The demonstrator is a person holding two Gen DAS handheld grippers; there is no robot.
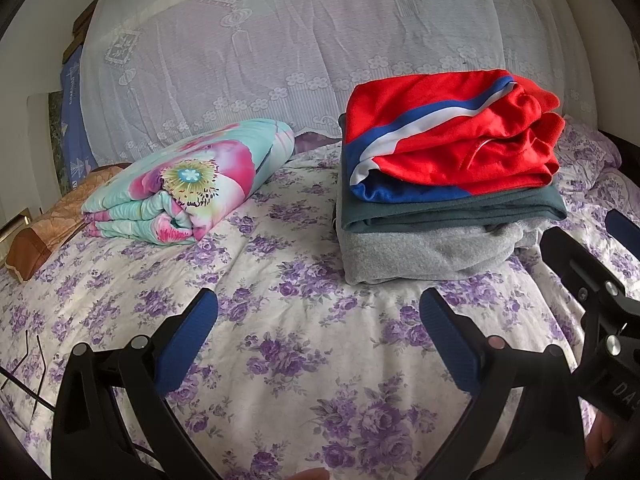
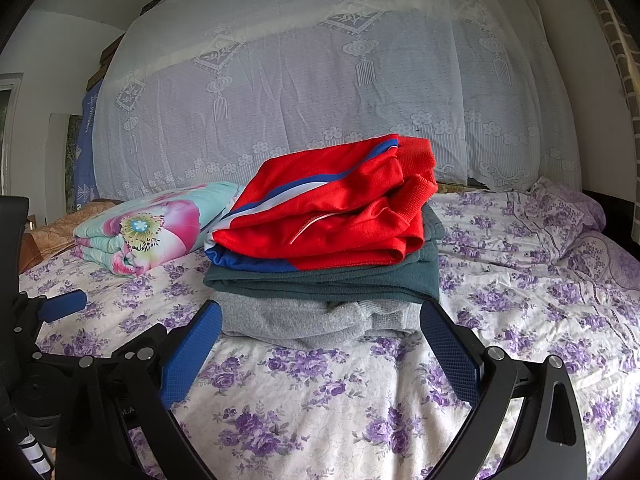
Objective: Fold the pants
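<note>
Folded red pants with a blue and white stripe [image 1: 448, 136] lie on top of a stack, over a folded dark green garment [image 1: 452, 208] and a grey one [image 1: 424, 252], on the bed. The stack also shows in the right wrist view, red pants [image 2: 332, 208] on top. My left gripper [image 1: 318, 312] is open and empty, above the sheet, short of the stack and to its left. My right gripper [image 2: 320, 320] is open and empty, its fingertips just in front of the grey garment [image 2: 304, 320]. The right gripper's body shows at the left wrist view's right edge.
The bed has a white sheet with purple flowers [image 1: 280, 320]. A folded floral quilt [image 1: 188, 184] lies at the left back. A brown pillow [image 1: 52, 220] sits at the far left. A white lace cover [image 1: 320, 40] hangs behind. A rumpled pillow [image 2: 568, 216] lies at the right.
</note>
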